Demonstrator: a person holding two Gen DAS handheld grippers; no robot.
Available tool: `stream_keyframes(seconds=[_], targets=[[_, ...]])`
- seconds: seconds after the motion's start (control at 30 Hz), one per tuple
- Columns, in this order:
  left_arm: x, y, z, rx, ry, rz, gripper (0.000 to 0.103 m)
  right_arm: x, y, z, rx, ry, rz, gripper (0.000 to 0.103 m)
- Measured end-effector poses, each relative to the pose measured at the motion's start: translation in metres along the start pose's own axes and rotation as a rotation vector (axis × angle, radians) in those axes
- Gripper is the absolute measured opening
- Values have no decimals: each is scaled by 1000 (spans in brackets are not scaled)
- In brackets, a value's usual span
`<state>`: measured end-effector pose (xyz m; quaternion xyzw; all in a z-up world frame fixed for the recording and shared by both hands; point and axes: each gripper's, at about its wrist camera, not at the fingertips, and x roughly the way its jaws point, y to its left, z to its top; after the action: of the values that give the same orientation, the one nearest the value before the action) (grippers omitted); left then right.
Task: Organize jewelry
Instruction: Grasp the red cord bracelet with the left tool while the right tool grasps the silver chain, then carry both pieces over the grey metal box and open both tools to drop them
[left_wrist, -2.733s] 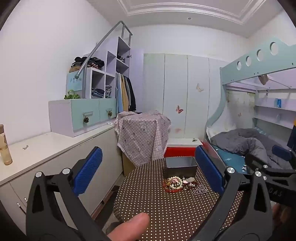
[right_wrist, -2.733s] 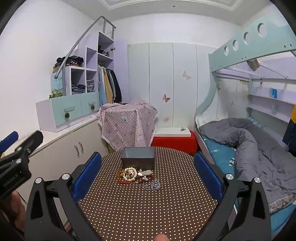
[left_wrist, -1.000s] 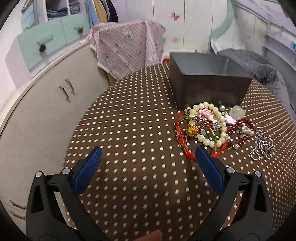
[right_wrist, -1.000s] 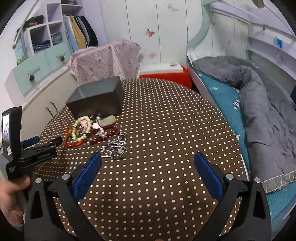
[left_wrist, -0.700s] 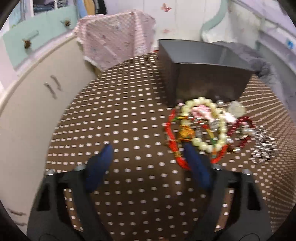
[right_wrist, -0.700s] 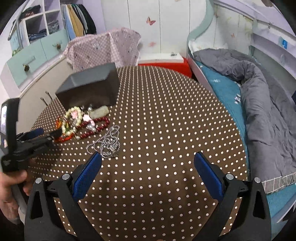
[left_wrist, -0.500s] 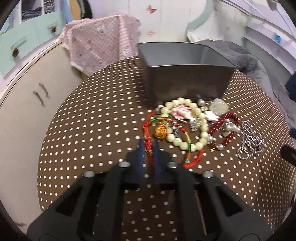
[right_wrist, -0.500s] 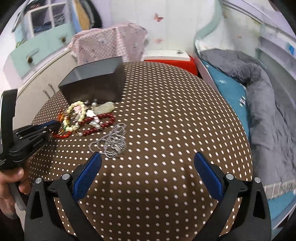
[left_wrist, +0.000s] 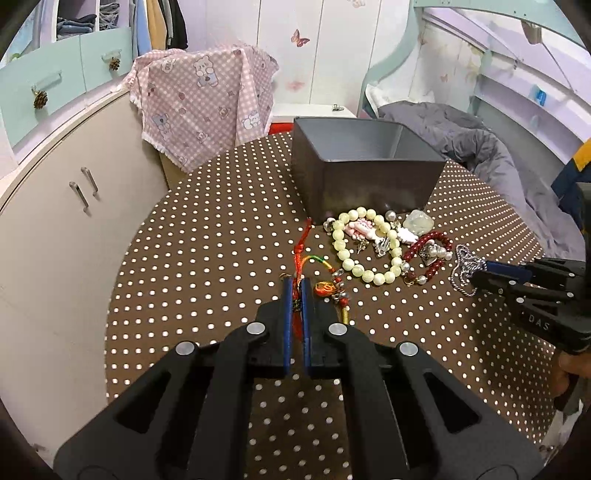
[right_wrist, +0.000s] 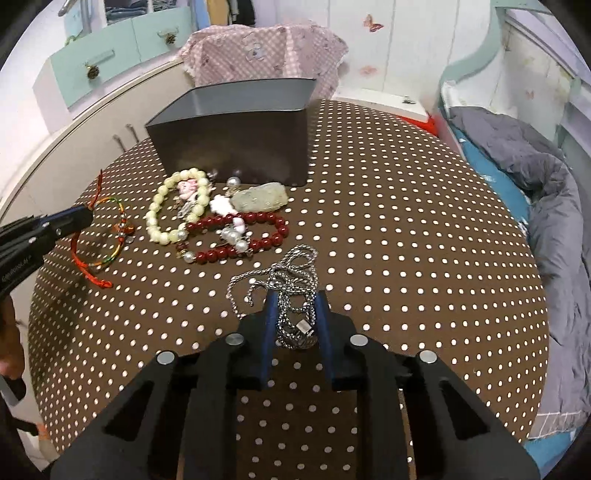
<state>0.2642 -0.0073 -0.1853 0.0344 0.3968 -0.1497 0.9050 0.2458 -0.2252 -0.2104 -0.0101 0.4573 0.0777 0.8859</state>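
Note:
A grey open box stands on the brown dotted round table. In front of it lie a pale bead bracelet, a dark red bead bracelet, a pale stone and small charms. My left gripper is shut on a red cord bracelet at the pile's left. It also shows in the right wrist view. My right gripper is closed on the silver chain at the pile's right, and shows in the left wrist view.
A pink checked cloth covers something behind the table. White cabinets stand at the left. A bed with a grey quilt lies at the right, next to the table's edge.
Both grippers have come down to the table and closed. The left went from wide open to shut on the red cord. The right closed on the silver chain.

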Motion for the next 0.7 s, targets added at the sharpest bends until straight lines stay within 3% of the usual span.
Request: stream_keyframes(seconds=[0.3, 0.7], targets=[[-25, 5, 10, -20, -50, -24, 4, -55, -12, 18, 8, -128, 108, 16], [-78, -1, 73, -1, -233, -78, 4, -140, -3, 88, -96, -341, 178, 16]])
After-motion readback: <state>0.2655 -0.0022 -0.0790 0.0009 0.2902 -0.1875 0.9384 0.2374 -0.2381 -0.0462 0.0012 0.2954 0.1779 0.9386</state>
